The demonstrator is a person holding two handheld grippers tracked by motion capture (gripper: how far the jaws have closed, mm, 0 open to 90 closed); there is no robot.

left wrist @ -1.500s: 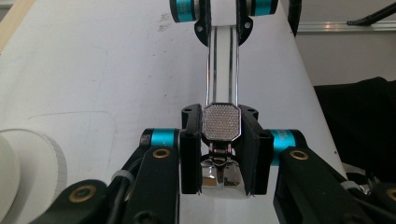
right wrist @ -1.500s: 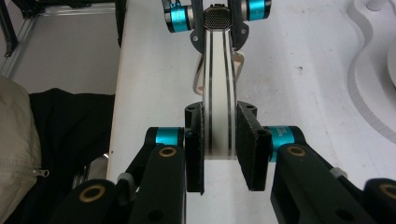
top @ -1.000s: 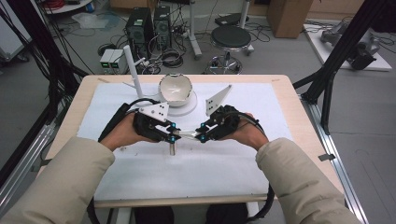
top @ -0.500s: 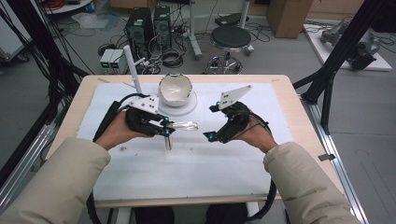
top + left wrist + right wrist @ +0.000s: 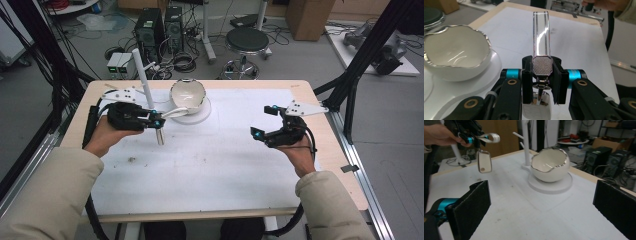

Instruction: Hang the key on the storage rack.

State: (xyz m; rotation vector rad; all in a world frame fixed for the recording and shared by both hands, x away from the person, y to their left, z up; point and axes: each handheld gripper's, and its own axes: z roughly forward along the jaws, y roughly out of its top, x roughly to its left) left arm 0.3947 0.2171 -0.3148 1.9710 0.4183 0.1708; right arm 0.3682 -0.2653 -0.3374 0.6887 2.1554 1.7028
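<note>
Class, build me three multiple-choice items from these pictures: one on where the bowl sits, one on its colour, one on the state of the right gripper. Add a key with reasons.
1. Where does the bowl sit?
A. on a round white base beside the white stand
B. at the table's near edge
C. in the right gripper

2. What colour is the bowl?
A. black
B. white with a silvery rim
C. red

3. How is the right gripper?
A. shut on the bowl
B. shut on a metal strip
C. open, holding nothing

Key: 1 A, it rests on the base next to the stand. 2 B, the right gripper view shows it. 3 C, its jaws stand wide apart; the left gripper holds the metal piece.
</note>
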